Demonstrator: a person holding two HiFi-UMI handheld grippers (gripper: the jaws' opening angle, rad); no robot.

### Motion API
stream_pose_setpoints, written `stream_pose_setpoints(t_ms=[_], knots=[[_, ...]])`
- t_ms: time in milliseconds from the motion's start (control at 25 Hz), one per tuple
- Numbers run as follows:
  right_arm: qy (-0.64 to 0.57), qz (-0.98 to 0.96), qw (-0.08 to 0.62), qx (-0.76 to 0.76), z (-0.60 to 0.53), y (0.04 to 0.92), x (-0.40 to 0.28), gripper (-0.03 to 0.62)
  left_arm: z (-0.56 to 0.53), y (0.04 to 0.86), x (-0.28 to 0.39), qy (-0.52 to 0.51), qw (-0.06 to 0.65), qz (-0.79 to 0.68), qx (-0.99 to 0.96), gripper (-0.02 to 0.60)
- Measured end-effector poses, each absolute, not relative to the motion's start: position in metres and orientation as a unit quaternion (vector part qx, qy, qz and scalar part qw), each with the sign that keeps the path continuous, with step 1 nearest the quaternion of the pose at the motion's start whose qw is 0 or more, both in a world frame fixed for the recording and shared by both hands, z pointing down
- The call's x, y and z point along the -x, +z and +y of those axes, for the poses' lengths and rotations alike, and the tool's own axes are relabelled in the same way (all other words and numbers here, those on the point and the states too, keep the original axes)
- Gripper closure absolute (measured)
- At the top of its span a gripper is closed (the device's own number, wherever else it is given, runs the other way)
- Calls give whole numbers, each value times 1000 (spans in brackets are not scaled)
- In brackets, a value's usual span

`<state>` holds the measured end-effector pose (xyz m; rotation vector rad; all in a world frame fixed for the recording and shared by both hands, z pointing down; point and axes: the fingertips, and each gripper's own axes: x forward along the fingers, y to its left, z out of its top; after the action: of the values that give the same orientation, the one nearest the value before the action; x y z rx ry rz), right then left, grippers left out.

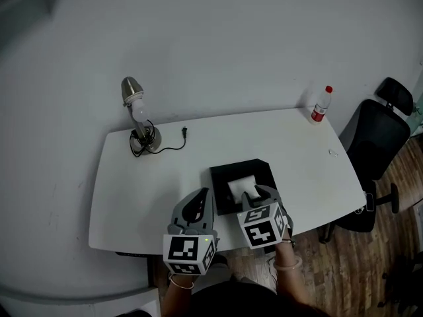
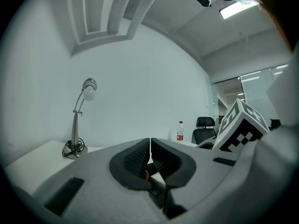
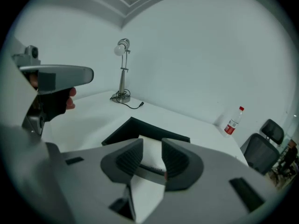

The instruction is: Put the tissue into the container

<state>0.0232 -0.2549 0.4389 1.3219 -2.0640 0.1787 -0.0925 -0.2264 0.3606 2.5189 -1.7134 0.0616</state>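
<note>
A black open container sits on the white table near its front edge. White tissue lies inside it. My right gripper hangs over the container's front, tilted downward. In the right gripper view the tissue fills the narrow gap between the pads of that gripper above the container; the pads press on it. My left gripper is just left of the container, pointing level. Its pads meet with nothing between them.
A desk lamp with a loose cord and plug stands at the back left. A red-capped bottle stands at the back right corner. A black office chair is right of the table, on the wooden floor.
</note>
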Motion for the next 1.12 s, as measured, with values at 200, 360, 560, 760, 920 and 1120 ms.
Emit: stream_pose_setpoints(t_ms=[200,360,560,760,920,1120], knots=[[66,-800,310,-509,-235,431,-30,469,-207,358,85,21,42,-565,-823,552],[57,-810,279,-512,-217,418,-36,501,-188,355,80,21,39,-572,-819,552],[68,-822,229,-518,-193,406,-43,541,-162,352,74,23,34,-580,-813,554],[80,-837,180,-511,-163,393,-47,571,-134,353,69,23,40,-588,-807,555],[88,-852,142,-496,-137,380,-51,574,-112,350,64,22,36,-592,-805,555],[77,-855,114,-501,-111,369,-61,574,-85,343,60,16,26,-595,-803,554]])
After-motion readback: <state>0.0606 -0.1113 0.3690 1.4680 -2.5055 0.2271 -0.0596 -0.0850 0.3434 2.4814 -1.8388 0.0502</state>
